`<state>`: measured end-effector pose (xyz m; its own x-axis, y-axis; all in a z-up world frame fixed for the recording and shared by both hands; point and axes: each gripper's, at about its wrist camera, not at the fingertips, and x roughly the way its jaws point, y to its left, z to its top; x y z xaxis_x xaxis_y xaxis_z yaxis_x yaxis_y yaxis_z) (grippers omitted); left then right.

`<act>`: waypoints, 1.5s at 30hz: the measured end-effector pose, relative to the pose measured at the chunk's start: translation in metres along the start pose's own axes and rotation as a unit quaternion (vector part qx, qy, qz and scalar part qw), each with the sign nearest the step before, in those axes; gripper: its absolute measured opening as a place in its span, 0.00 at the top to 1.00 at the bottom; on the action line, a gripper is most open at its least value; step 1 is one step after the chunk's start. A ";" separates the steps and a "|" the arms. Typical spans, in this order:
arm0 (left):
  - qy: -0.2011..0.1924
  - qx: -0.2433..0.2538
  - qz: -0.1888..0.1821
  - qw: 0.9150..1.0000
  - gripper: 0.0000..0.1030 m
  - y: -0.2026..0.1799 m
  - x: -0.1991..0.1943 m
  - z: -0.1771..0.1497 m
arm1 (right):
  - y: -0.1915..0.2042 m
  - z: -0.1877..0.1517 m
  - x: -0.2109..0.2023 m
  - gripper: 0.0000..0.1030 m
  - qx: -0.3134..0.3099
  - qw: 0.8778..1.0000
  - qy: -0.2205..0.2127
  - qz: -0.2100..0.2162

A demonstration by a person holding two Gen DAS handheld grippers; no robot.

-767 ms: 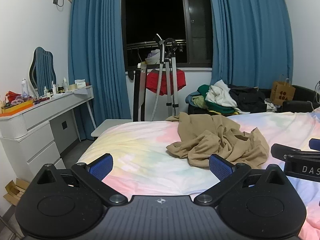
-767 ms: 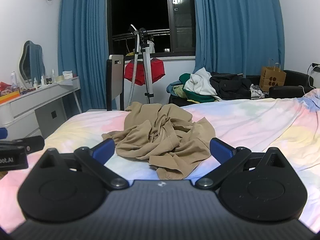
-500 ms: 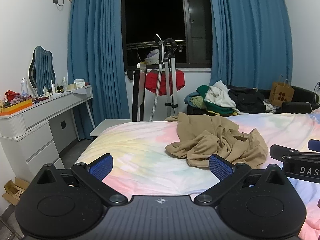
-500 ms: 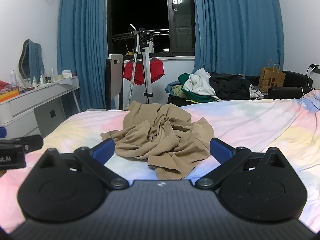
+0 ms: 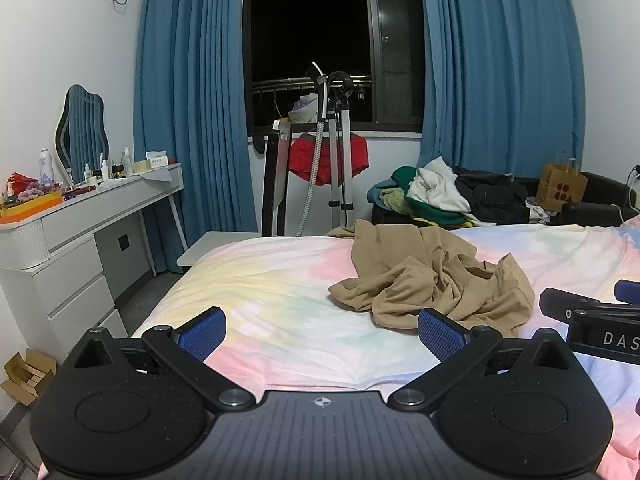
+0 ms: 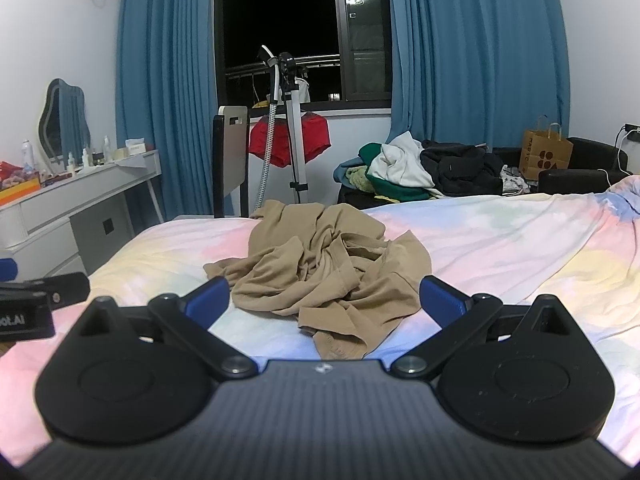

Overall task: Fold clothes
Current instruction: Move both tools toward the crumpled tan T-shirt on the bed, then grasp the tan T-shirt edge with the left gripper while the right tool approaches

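A crumpled tan garment (image 5: 436, 280) lies in a heap on the pastel tie-dye bed (image 5: 272, 280). In the right wrist view the tan garment (image 6: 332, 268) is straight ahead, its near hem between the fingers' line and the bed (image 6: 500, 236). My left gripper (image 5: 320, 330) is open and empty, hovering over the bed left of the garment. My right gripper (image 6: 324, 300) is open and empty, just short of the garment's near edge. Each gripper's side shows in the other view: the right one (image 5: 592, 316) and the left one (image 6: 36, 292).
A pile of clothes (image 5: 448, 196) sits on a dark sofa behind the bed, with a paper bag (image 5: 560, 186). A garment steamer stand (image 5: 336, 148) and a chair (image 6: 230, 160) stand by the window. A white dresser (image 5: 72, 240) is at the left.
Both grippers have edged slightly forward toward the garment, which sits a little larger and lower in both views. The jaws stay open and the garment has not moved.
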<state>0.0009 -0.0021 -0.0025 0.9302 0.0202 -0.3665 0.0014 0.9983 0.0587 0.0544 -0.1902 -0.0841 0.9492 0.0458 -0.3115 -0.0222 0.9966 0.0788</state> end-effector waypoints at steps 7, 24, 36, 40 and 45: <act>0.006 -0.024 -0.023 0.999 0.00 0.009 0.001 0.000 | 0.002 -0.001 0.000 0.00 -0.005 1.000 0.000 -0.001; 0.006 0.024 -0.057 0.998 0.01 -0.011 0.029 -0.011 | -0.022 0.009 -0.003 0.00 0.049 0.999 0.008 -0.020; 0.004 0.164 -0.173 0.971 0.14 -0.134 0.161 -0.002 | -0.088 -0.005 0.010 0.00 0.156 0.985 0.012 -0.069; 0.024 0.171 -0.183 0.968 0.19 -0.174 0.224 -0.012 | -0.106 -0.020 0.029 0.00 0.173 0.981 0.022 -0.083; 0.051 0.166 -0.173 0.969 0.34 -0.205 0.292 -0.029 | -0.109 -0.034 0.055 0.00 0.173 0.980 0.051 -0.078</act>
<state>0.2612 -0.1997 -0.1482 0.8117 -0.2911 -0.5064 0.4413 0.8736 0.2052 0.0981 -0.2939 -0.1417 0.8954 -0.0811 -0.4377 0.2455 0.9102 0.3336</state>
